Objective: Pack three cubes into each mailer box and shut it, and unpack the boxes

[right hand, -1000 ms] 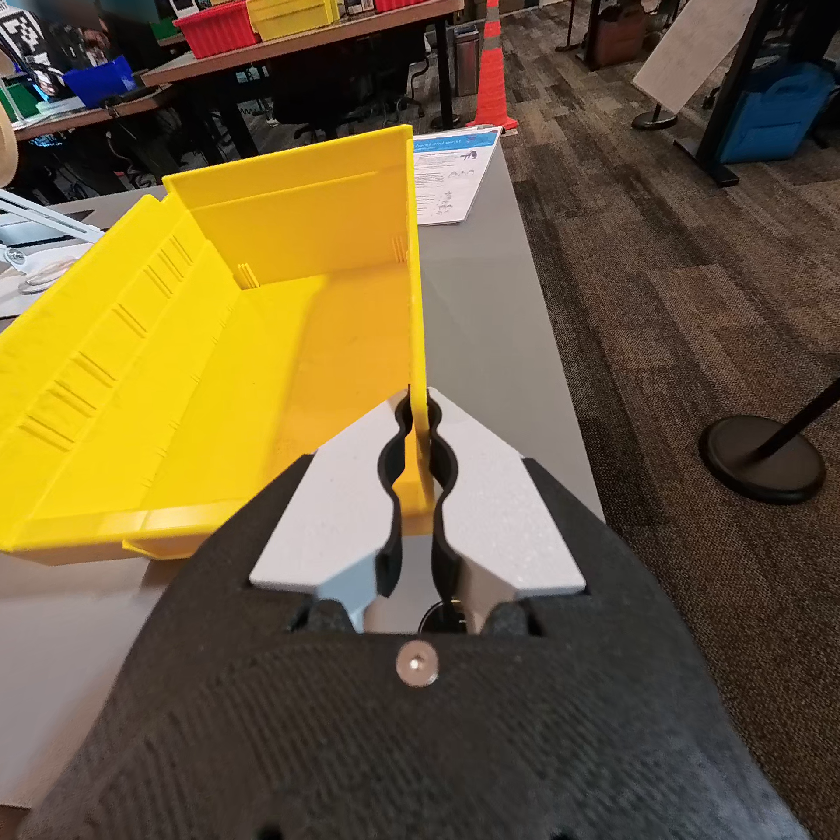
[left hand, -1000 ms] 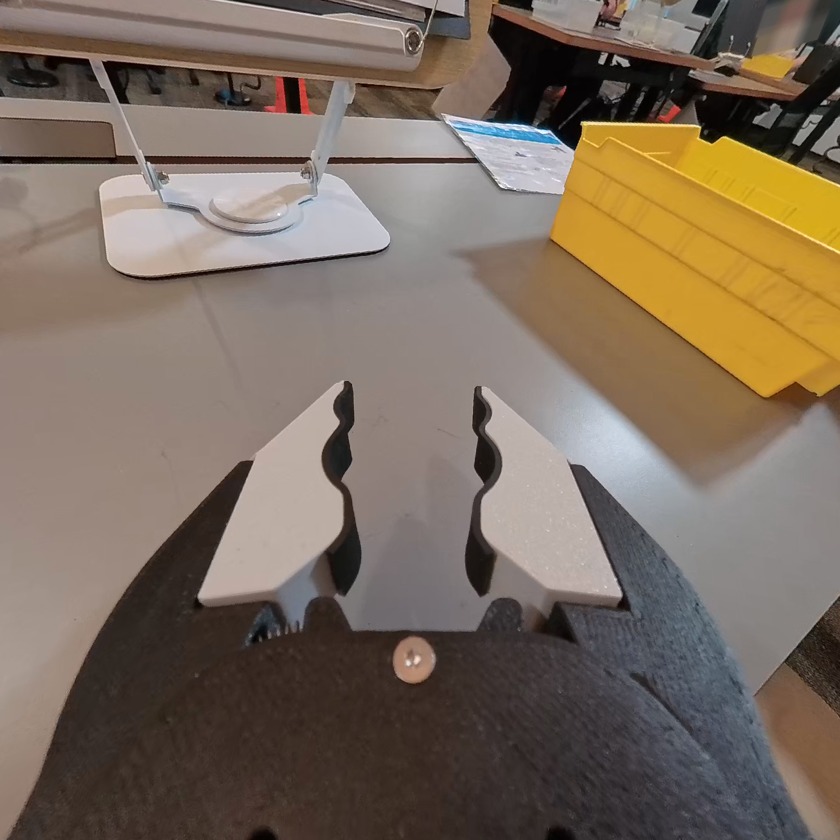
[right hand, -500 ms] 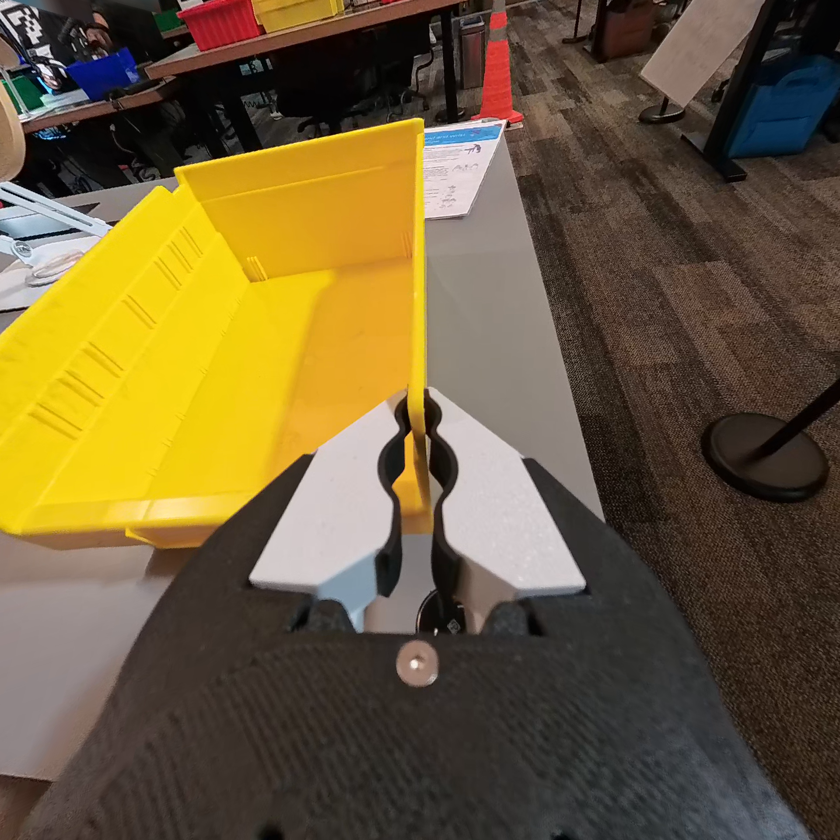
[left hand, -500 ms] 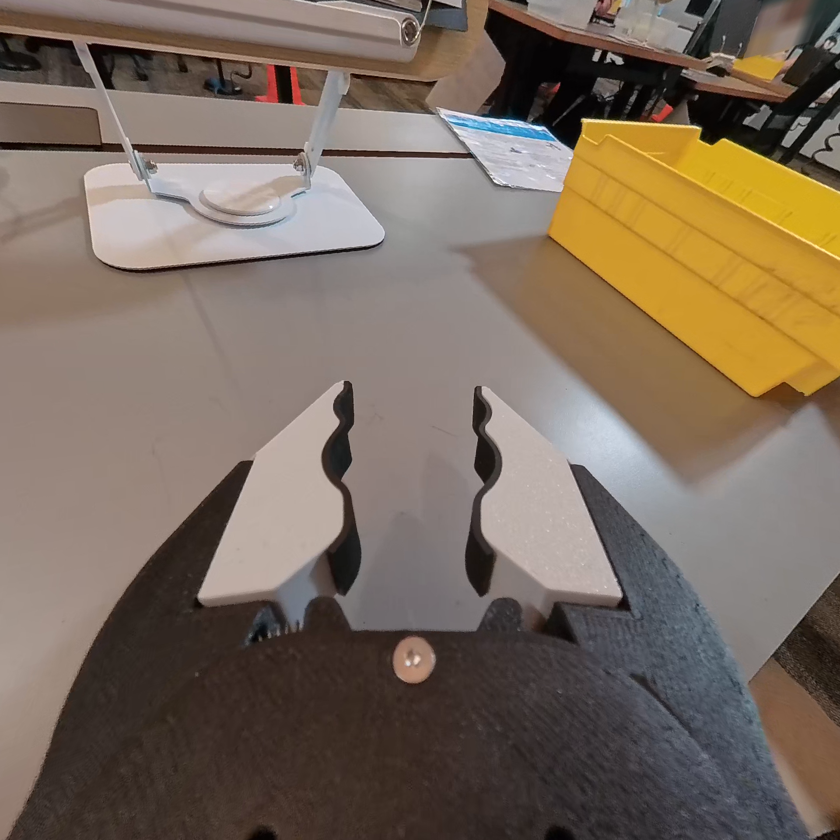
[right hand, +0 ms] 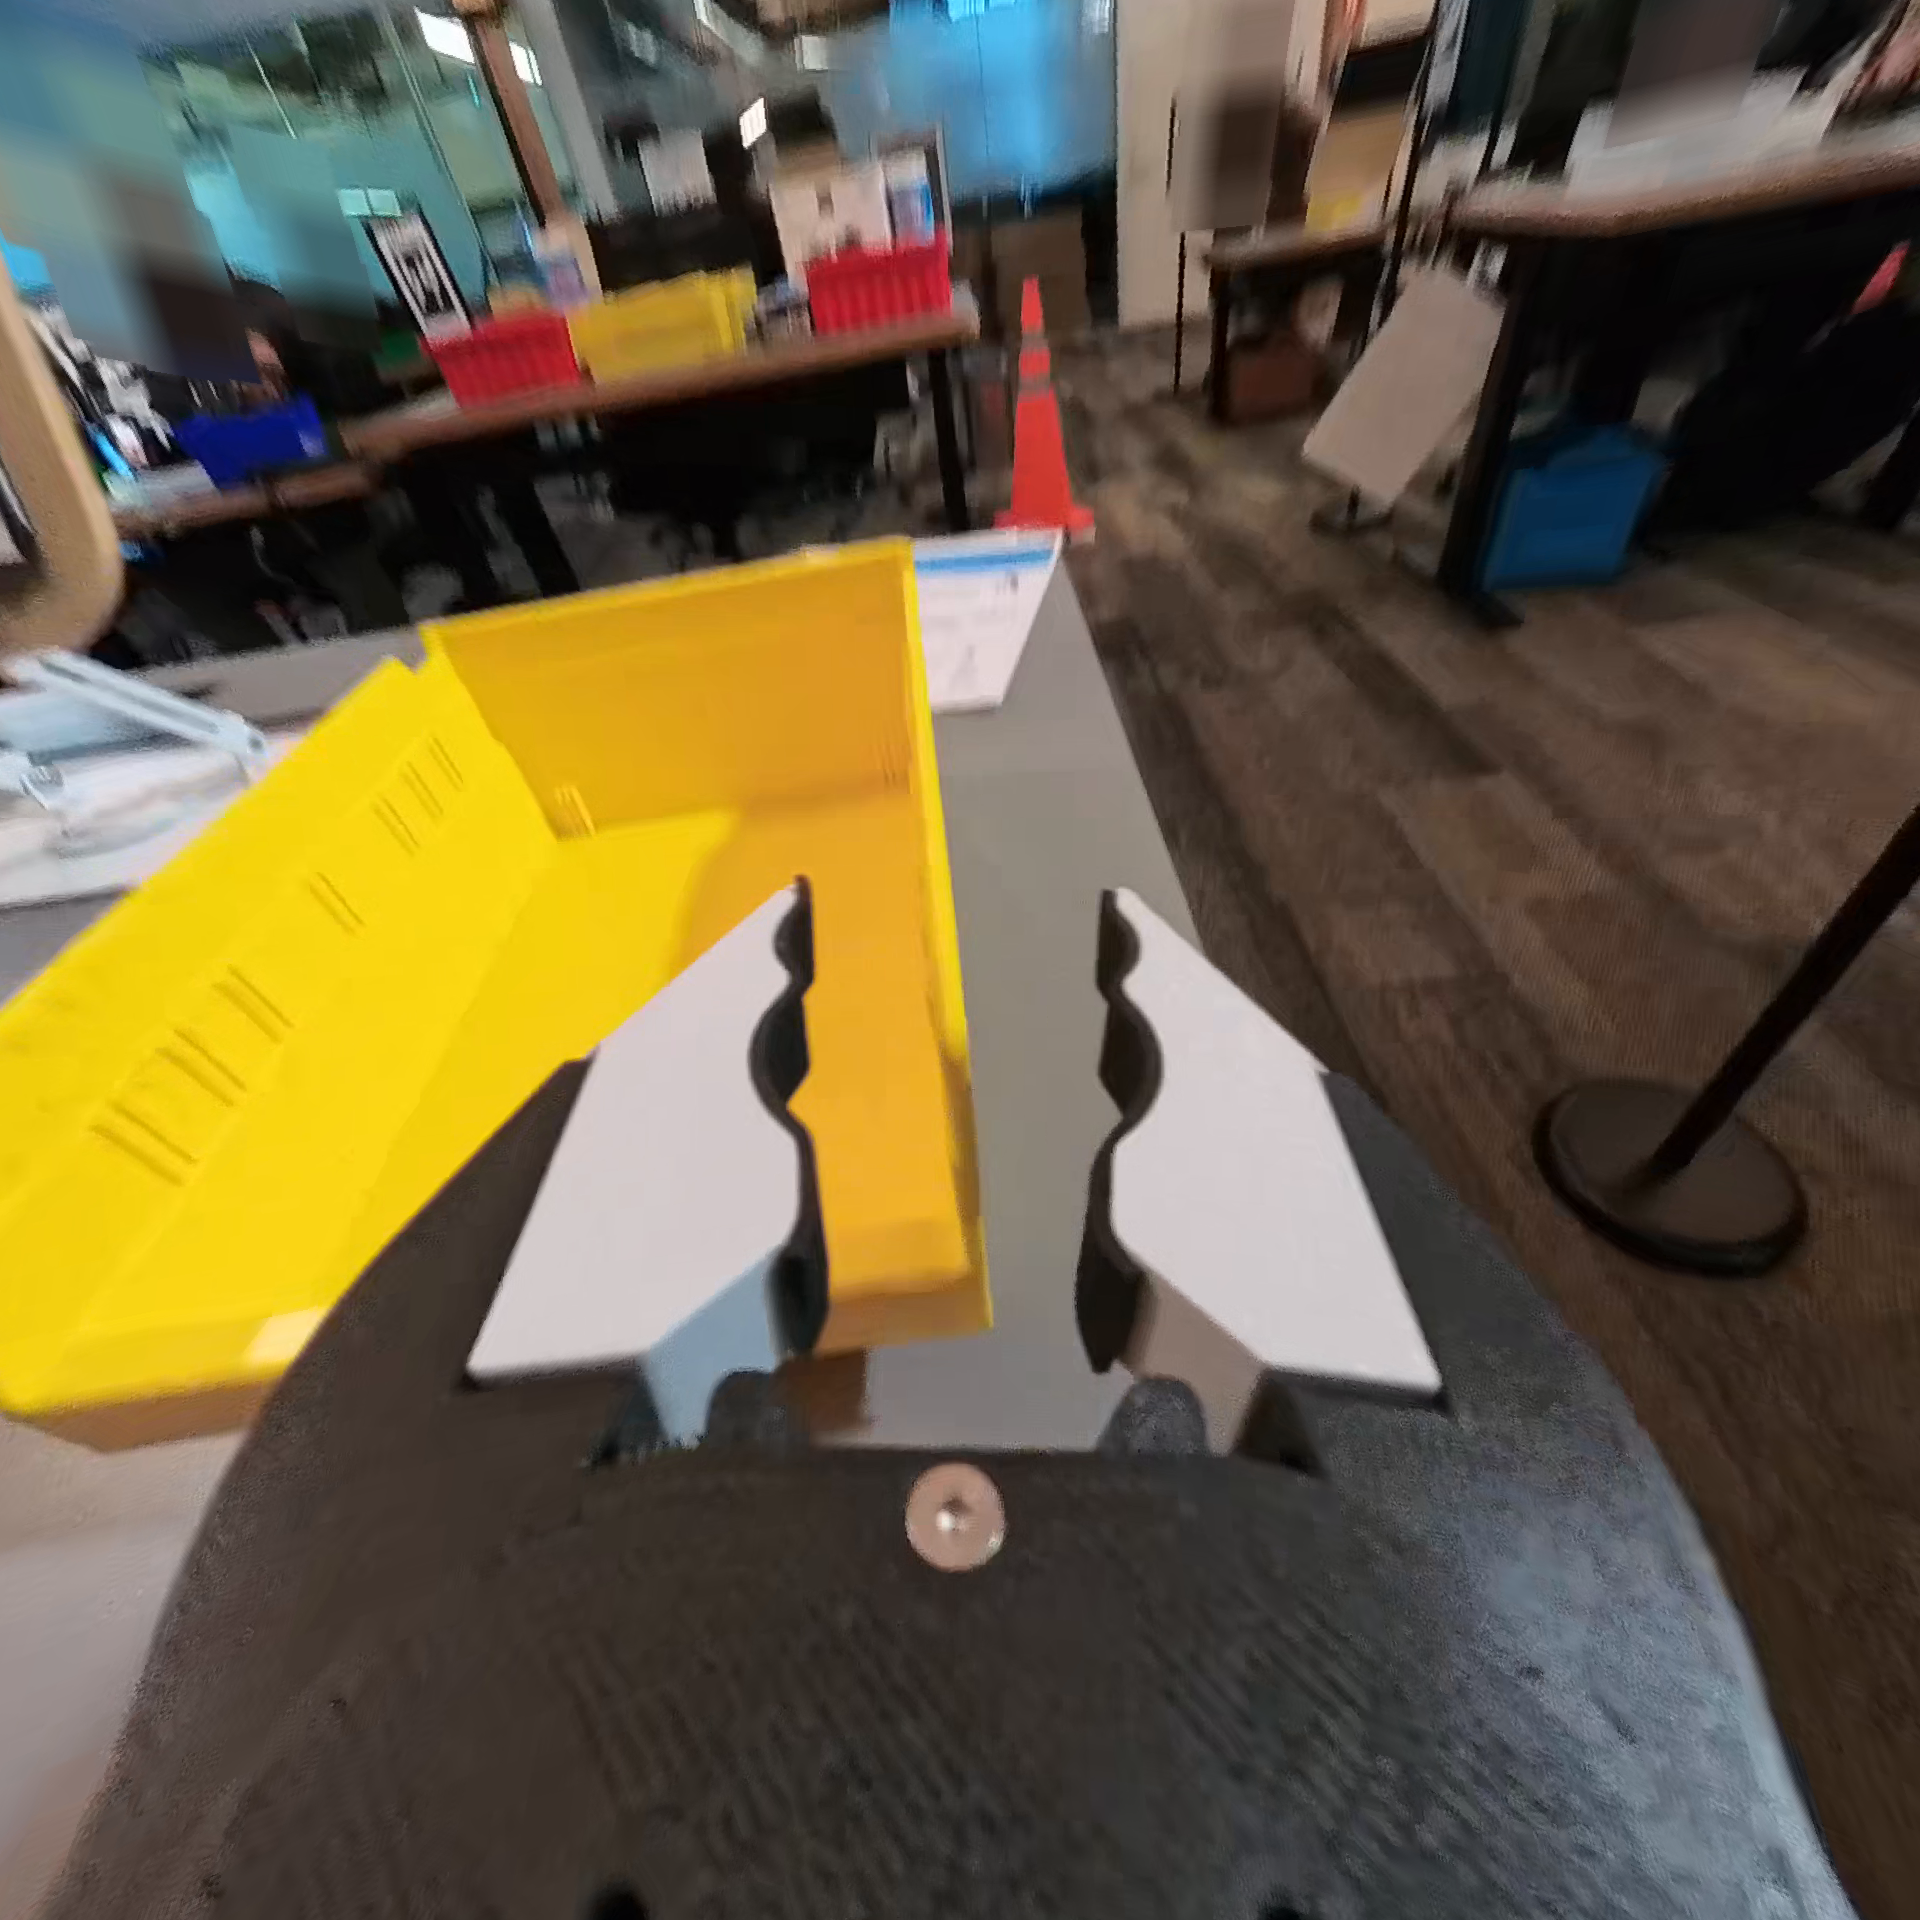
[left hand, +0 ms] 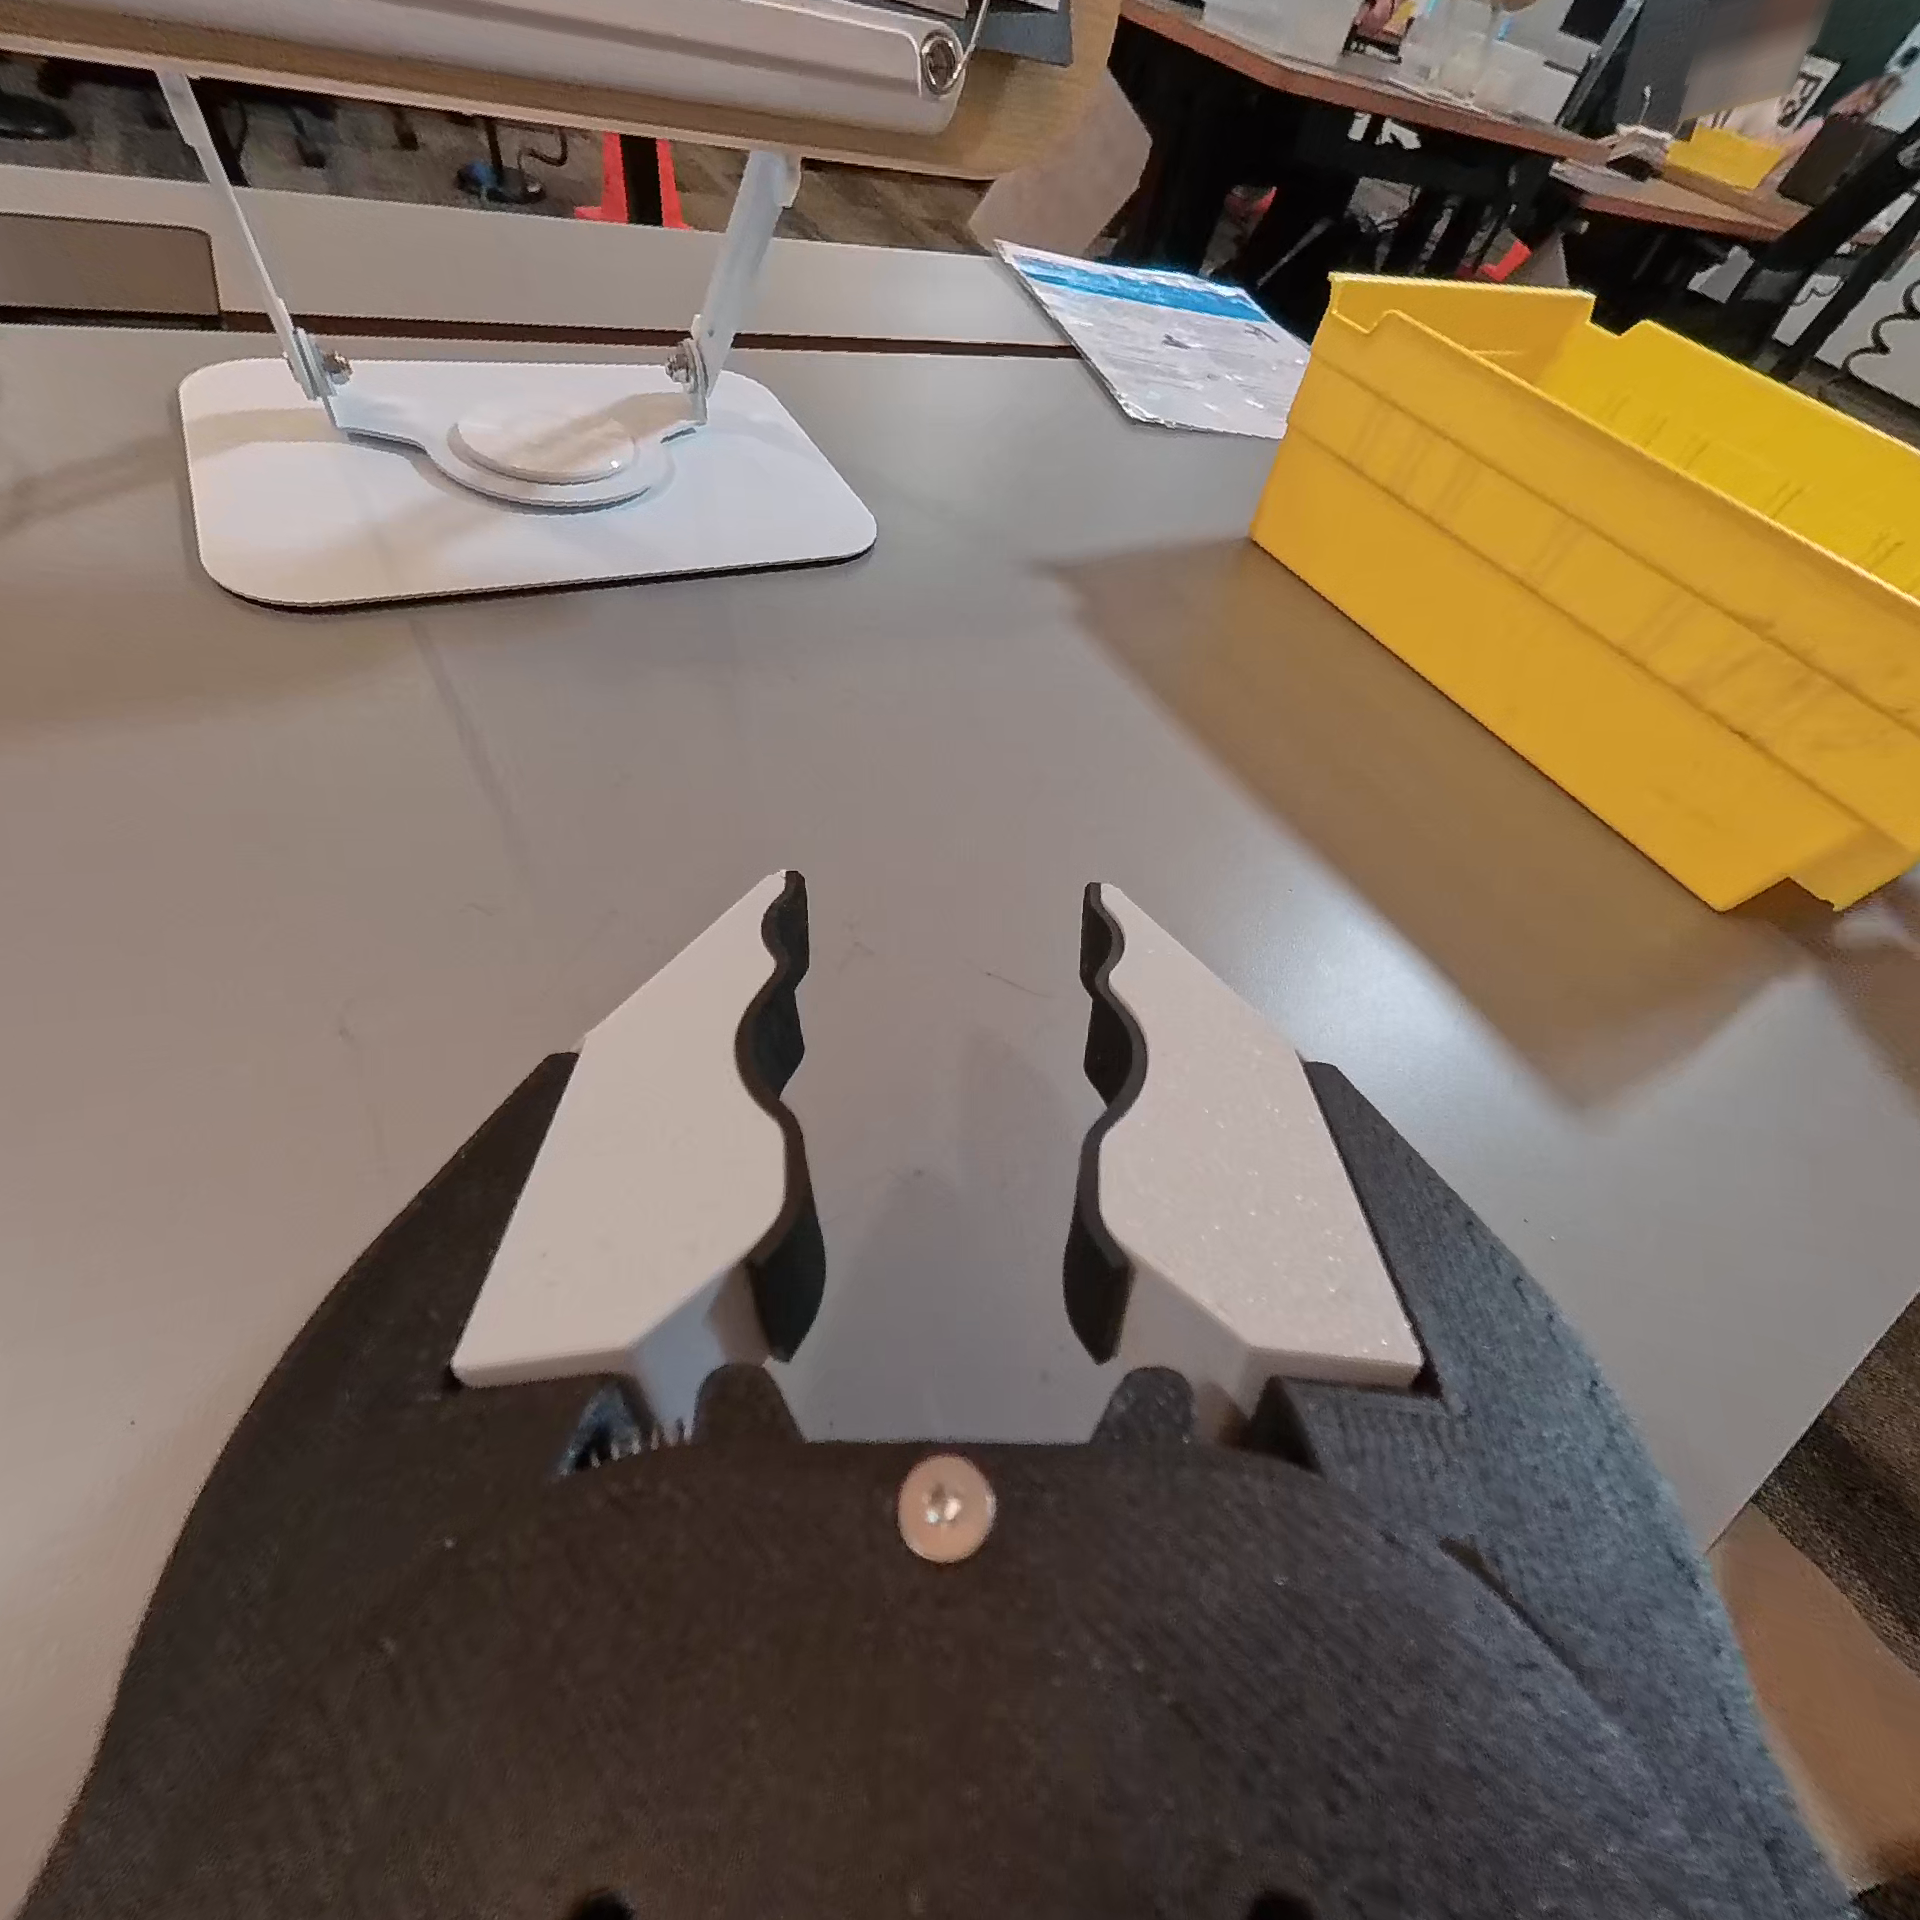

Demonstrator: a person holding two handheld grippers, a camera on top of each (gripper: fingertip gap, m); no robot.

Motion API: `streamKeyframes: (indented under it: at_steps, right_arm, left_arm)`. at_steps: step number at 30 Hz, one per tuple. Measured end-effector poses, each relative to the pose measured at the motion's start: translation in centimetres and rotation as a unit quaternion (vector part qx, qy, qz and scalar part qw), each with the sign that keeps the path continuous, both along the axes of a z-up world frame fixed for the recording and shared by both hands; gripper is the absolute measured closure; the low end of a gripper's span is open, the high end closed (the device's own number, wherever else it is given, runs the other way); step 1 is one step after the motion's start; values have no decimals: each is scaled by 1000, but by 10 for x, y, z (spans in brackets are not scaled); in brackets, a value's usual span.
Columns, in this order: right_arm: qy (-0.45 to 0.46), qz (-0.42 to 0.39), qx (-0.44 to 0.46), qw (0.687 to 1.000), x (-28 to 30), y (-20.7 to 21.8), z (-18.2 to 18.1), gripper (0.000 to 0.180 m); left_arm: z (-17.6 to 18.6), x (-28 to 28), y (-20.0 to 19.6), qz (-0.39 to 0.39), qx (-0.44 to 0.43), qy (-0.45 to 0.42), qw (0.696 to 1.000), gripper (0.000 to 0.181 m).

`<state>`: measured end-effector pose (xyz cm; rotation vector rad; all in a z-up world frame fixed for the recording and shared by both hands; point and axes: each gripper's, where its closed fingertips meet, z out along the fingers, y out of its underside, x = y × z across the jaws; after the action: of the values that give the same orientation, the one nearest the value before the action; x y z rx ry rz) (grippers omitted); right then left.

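Note:
An empty yellow plastic bin (right hand: 644,935) sits on the grey table (left hand: 520,831) near its right edge; it also shows at the right of the left wrist view (left hand: 1621,582). My right gripper (right hand: 951,904) is open, with the bin's right wall between its jaws and touching neither. My left gripper (left hand: 940,883) is open and empty over bare table, left of the bin. No cubes or mailer boxes are in view.
A white stand base (left hand: 520,488) sits at the far left of the table. A printed sheet (left hand: 1164,332) lies behind the bin. The table's right edge (left hand: 1766,1299) drops to carpet, where a black post base (right hand: 1673,1174) and an orange cone (right hand: 1039,416) stand. Some 50 centimetres of space lies between my two pairs of fingers. Measured from the fingertips, the white stand base (left hand: 520,488) is 25 centimetres or so from the left gripper and 60 centimetres from the right.
My right gripper has opened and let go of the bin's right wall, and it has tilted upward. The bin now rests on the table. My left gripper stays open and has barely moved.

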<state>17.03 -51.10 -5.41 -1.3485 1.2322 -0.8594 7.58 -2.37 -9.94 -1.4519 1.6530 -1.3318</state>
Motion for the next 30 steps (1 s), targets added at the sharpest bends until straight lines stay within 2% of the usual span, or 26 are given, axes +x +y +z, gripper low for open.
streamKeyframes:
  at_steps: [3, 6, 8, 11, 14, 18, 20, 22, 25, 28, 30]
  right_arm:
    - [-79, -10, -23, 997, -10, 7, 35, 122]
    - [-141, 14, -63, 988, -24, 44, 69, 117]
    - [-179, 78, -58, 979, -37, 96, 96, 107]
    - [-197, 213, 17, 957, -65, 196, 122, 98]
    - [-152, 348, 95, 920, -98, 294, 108, 94]
    - [-36, 458, 111, 881, -131, 380, 48, 98]
    - [1, 485, 104, 868, -141, 399, 24, 107]
    - [25, 494, 81, 865, -140, 401, 10, 128]
    - [20, 477, 93, 874, -128, 386, 13, 144]
    - [22, 452, 120, 883, -115, 369, 17, 147]
    - [30, 455, 137, 879, -112, 368, 17, 144]
  left_arm:
    - [0, 0, 0, 0, -1, 2, 1000, 131]
    - [-1, 0, 0, 1, -2, 2, 1000, 131]
    - [-1, 1, 1, 3, -2, 3, 1000, 131]
    - [-1, 1, 2, 4, -5, 4, 1000, 131]
    - [-1, 1, 3, 7, -10, 6, 1000, 131]
    - [-1, 1, 5, 9, -20, 5, 1000, 131]
    - [-1, 1, 5, 9, -26, 7, 1000, 130]
    - [-2, 2, 6, 7, -32, 10, 999, 130]
    - [-2, 4, 13, 15, -30, 9, 999, 132]
    - [1, 6, 33, 44, -5, -5, 999, 134]
    - [5, 7, 50, 71, 16, -16, 997, 132]
